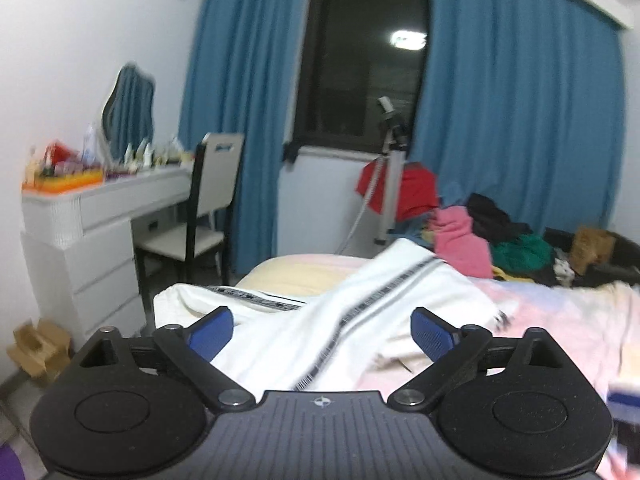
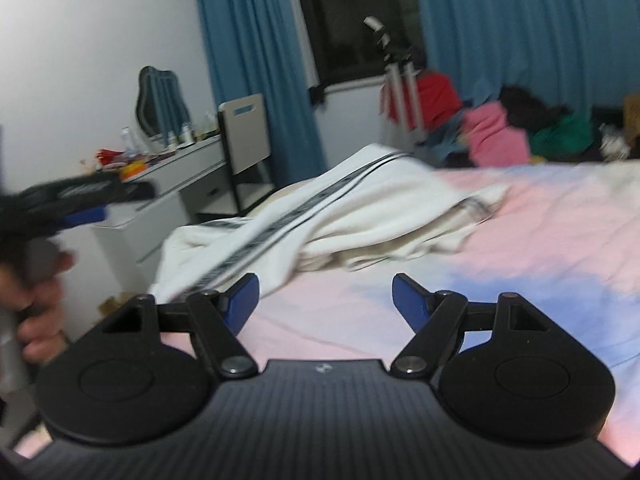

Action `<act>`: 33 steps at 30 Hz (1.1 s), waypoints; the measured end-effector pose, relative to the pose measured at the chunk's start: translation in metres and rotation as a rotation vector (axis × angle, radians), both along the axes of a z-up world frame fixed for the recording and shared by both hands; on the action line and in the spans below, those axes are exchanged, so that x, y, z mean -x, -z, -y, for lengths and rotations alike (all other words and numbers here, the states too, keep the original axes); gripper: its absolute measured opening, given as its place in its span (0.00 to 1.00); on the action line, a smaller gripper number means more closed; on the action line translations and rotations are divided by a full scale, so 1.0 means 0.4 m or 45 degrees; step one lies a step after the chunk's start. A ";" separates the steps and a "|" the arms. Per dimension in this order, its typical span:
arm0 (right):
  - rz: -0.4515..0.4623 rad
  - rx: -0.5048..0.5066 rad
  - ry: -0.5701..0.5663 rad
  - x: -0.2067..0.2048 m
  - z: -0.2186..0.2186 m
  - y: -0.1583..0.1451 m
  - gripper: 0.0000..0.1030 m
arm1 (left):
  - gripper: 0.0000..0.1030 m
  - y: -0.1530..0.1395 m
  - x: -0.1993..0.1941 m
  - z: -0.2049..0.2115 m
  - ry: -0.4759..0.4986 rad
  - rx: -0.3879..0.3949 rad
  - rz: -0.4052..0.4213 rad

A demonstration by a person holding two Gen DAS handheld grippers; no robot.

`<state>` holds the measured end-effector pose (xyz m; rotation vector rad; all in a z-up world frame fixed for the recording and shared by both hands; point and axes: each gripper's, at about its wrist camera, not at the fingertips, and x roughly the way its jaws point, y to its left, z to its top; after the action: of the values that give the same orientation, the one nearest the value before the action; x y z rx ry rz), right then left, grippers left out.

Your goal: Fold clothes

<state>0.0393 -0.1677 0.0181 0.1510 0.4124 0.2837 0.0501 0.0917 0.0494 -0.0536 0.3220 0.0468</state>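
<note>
A white garment with a dark patterned stripe [image 1: 360,308] lies crumpled on the pastel pink-and-blue bed sheet [image 1: 560,320]. In the left wrist view my left gripper [image 1: 322,330] stands open above it, nothing between its blue pads. The right wrist view shows the same white garment [image 2: 360,208] ahead and to the left of my right gripper [image 2: 326,300], which is open over the bare bed sheet [image 2: 480,260] with nothing between its pads. At that view's left edge a hand holds the left gripper [image 2: 86,208], blurred.
A heap of clothes, pink [image 1: 460,240], green, black and red, sits at the bed's far end by a white tripod [image 1: 390,184]. Left of the bed are a white dressing table [image 1: 100,216] with bottles and a mirror, a chair [image 1: 208,208], and cardboard boxes [image 1: 38,348]. Blue curtains flank a dark window.
</note>
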 end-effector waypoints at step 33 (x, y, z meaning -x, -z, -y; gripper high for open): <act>-0.049 0.000 0.256 -0.098 0.198 0.146 0.73 | 0.97 0.287 -0.573 0.158 0.138 -0.047 -0.123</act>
<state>0.0787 -0.2470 -0.0402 0.1963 0.4317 0.0832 0.2794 0.0286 -0.0654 0.0030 0.4204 -0.0522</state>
